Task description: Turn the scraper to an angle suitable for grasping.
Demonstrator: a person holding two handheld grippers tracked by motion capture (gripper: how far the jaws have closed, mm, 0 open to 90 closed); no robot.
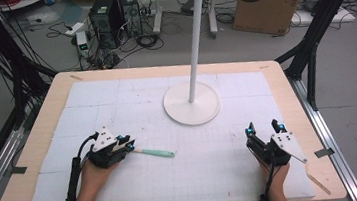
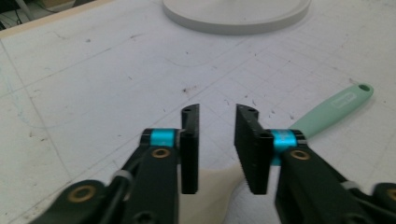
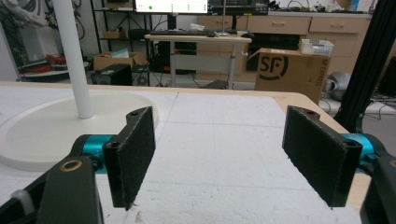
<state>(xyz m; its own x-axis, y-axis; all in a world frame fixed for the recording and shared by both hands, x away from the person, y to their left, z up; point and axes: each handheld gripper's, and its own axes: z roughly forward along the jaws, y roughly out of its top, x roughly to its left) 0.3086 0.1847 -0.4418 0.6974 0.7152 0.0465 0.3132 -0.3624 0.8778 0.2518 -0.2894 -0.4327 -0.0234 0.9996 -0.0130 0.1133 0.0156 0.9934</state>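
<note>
A spatula with a mint-green handle [image 1: 158, 153] lies flat on the white mat, handle pointing right. My left gripper [image 1: 126, 142] sits over its cream blade end. In the left gripper view the jaws [image 2: 217, 140] stand a narrow gap apart, the cream blade [image 2: 210, 196] lies under them, and the green handle [image 2: 336, 105] runs off to the upper right. Whether the pads touch the blade I cannot tell. My right gripper [image 1: 265, 130] rests near the table's right front, wide open [image 3: 219, 158] with nothing between its pads.
A white stand with a round base [image 1: 192, 110] and a tall pole [image 1: 194, 53] with hooks on top stands at the mat's far middle. Black frame posts [image 1: 311, 41] flank the table. A cardboard box [image 1: 266, 0] and computers [image 1: 112, 14] sit on the floor behind.
</note>
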